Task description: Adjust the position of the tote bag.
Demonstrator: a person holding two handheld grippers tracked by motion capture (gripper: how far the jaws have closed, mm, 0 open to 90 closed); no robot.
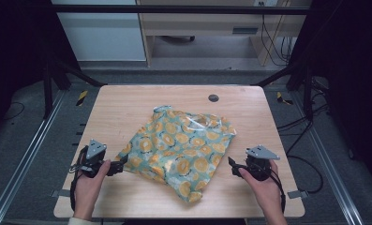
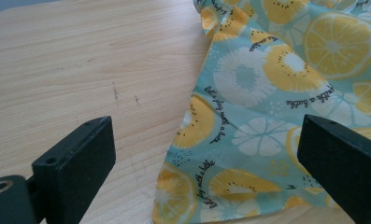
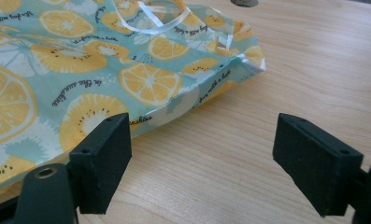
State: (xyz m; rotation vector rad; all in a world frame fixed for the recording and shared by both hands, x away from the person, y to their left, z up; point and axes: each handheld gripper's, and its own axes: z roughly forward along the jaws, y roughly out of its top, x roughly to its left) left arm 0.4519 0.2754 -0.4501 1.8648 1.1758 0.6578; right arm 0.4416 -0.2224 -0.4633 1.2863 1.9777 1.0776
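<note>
Bag lies flat on my table; my left gripper and right gripper gape wide, holding nothing.

Bag: glossy, smooth printed plastic, creased. Table: matt pale wood-grain top. Tools: matt black plastic jaws.

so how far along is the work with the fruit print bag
Barely begun, by the look of it. The fruit print bag lies rumpled and flat on the table, clear handles slack on top. In hand: the left gripper sits open at its left edge, the right gripper open beside its right edge, neither gripping. Grasping and handling the bag are left.
</note>
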